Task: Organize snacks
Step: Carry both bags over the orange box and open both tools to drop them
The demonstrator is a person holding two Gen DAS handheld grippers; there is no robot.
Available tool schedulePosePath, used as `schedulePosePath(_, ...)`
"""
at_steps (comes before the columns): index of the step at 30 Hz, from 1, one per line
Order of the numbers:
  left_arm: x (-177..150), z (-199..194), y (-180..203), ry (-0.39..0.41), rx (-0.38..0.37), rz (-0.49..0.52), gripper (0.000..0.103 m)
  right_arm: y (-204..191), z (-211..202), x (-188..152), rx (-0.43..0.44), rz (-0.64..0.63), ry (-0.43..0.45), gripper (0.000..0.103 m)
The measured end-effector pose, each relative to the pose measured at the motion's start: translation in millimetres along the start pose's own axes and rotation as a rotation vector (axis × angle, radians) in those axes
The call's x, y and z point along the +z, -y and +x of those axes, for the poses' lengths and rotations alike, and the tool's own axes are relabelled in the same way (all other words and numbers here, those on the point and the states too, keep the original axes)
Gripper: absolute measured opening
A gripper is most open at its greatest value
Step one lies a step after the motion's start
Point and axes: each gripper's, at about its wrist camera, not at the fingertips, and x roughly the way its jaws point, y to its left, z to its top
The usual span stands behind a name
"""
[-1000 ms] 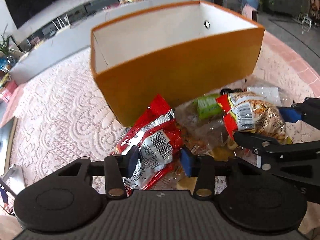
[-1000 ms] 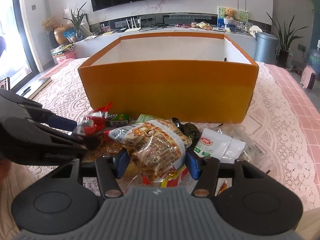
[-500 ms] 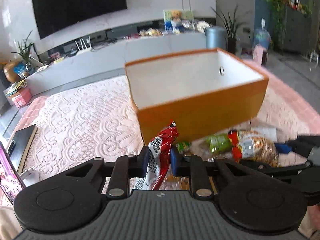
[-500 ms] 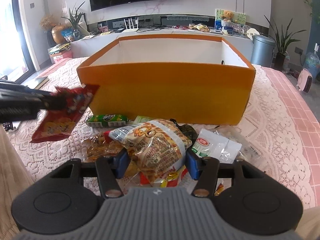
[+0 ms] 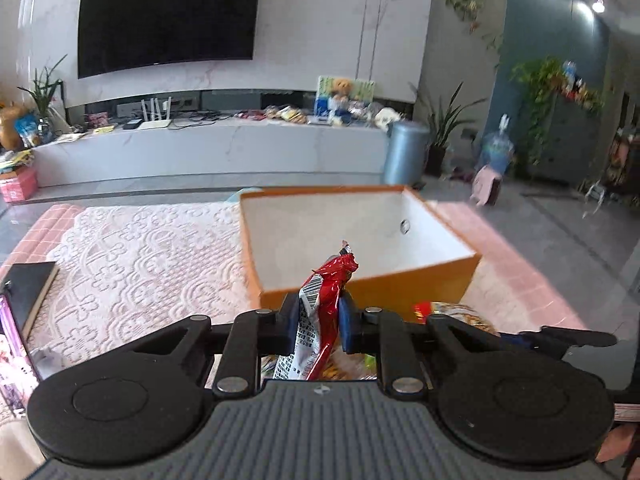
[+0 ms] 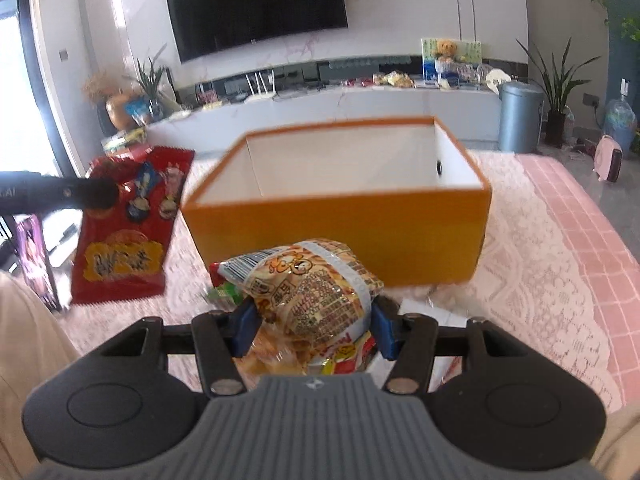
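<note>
My left gripper [image 5: 319,322] is shut on a red snack packet [image 5: 325,292], held edge-on and lifted off the table in front of the open orange box [image 5: 360,280]. In the right wrist view the same red snack packet [image 6: 126,228] hangs flat from the left gripper [image 6: 94,196] to the left of the orange box [image 6: 340,224]. My right gripper [image 6: 314,322] is shut on a clear bag of yellow-orange snacks [image 6: 308,280], raised just before the box's near wall. The box's white inside looks bare.
More snack packets lie under the right gripper, among them a green one [image 6: 224,294] and a white sachet [image 6: 420,308]. A lace cloth [image 5: 140,256] covers the pink table. A dark book [image 5: 28,292] lies at the left edge.
The left gripper closed on the red packet and lifted it off the pile, swinging level so the room shows. The right gripper rose a little with its snack bag.
</note>
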Motion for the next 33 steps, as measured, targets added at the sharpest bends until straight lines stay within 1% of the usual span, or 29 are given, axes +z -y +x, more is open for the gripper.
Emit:
schedulePosePath(4, 19, -4, 1, 0.037, -0.054, -0.015, 0.022, -7, -9, 22, 0.015, -0.023, 0.035, 0.055)
schedulePosePath(8, 41, 4, -4, 0.059, -0.097, -0.044, 0.022, -10, -11, 49, 0.039, -0.021, 0.064, 0.055)
schedulePosePath(12, 61, 17, -12, 0.076, -0.12, -0.087, 0.022, -9, -5, 78, 0.039, -0.011, 0.079, 0.055)
schedulePosePath(17, 77, 42, -19, 0.073, -0.135, -0.121, 0.022, -10, 13, 107, 0.02, -0.028, 0.091, 0.055)
schedulePosePath(19, 81, 55, -23, 0.057, -0.152, -0.13, 0.022, -9, 25, 116, 0.008, -0.034, 0.08, 0.055)
schedulePosePath(22, 85, 77, -29, 0.012, -0.184, -0.16, 0.022, -5, 47, 126, -0.006, -0.018, 0.042, 0.055)
schedulePosePath(27, 86, 109, -33, -0.085, -0.17, -0.129, 0.022, 3, 83, 132, -0.017, 0.026, -0.027, 0.055)
schedulePosePath(31, 82, 136, -42, -0.178, -0.189, -0.148, 0.022, 4, 117, 133, -0.024, 0.017, -0.106, 0.055)
schedulePosePath(33, 78, 150, -45, -0.22, -0.173, -0.146, 0.022, 2, 134, 134, -0.031, 0.001, -0.156, 0.055)
